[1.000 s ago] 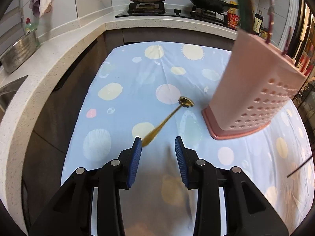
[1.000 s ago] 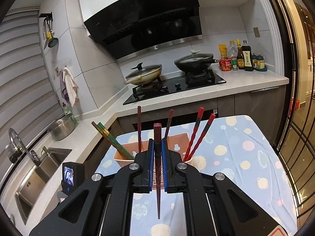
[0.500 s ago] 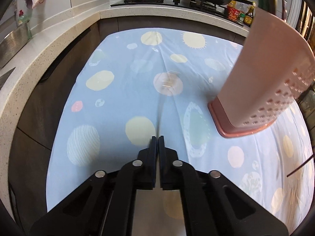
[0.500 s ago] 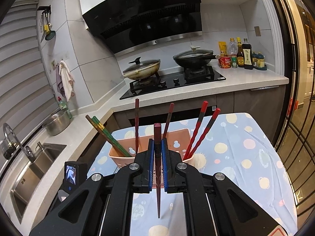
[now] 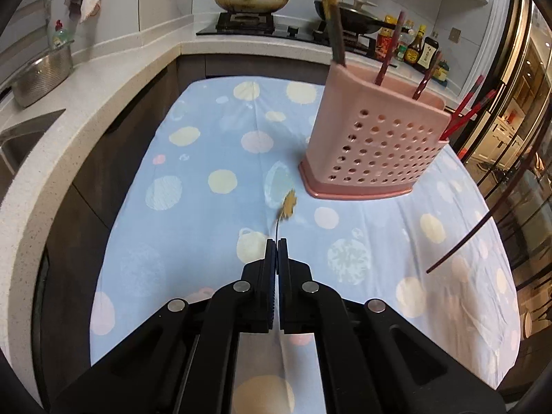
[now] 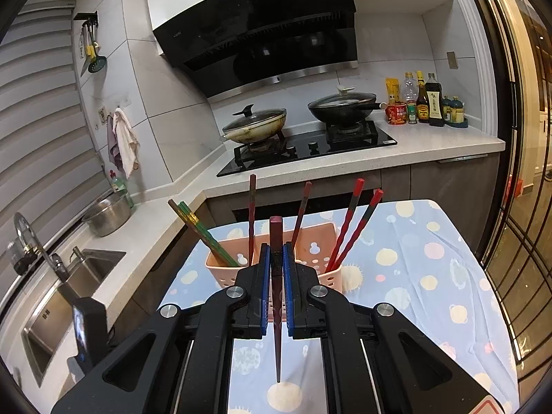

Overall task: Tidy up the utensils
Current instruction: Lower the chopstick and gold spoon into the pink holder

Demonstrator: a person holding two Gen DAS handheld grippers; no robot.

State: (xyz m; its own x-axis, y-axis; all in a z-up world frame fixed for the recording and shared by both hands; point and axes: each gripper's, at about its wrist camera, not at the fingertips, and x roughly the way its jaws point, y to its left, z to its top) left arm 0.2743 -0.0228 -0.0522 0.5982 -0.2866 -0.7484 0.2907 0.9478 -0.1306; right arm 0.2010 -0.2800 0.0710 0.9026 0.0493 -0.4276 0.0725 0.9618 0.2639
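A pink perforated utensil holder (image 5: 374, 141) stands on the blue dotted cloth (image 5: 193, 158) and holds several chopsticks. It also shows in the right wrist view (image 6: 324, 245). My left gripper (image 5: 276, 243) is shut on the thin handle of a gold spoon (image 5: 288, 205), held edge-on above the cloth, its bowl pointing toward the holder's near left corner. My right gripper (image 6: 276, 248) is shut on a dark red chopstick (image 6: 276, 293), held upright in front of and above the holder. That chopstick's tip shows at the right of the left wrist view (image 5: 459, 245).
A white counter (image 5: 86, 96) wraps the left and far sides, with a sink (image 6: 65, 296), a metal bowl (image 5: 41, 72), a stove with two pans (image 6: 303, 120) and sauce bottles (image 6: 424, 103). Glass doors (image 5: 510, 110) stand at the right.
My left gripper closed on the gold spoon's handle and lifted it off the cloth, pulling back from the holder. My right gripper stayed shut on the chopstick, almost still.
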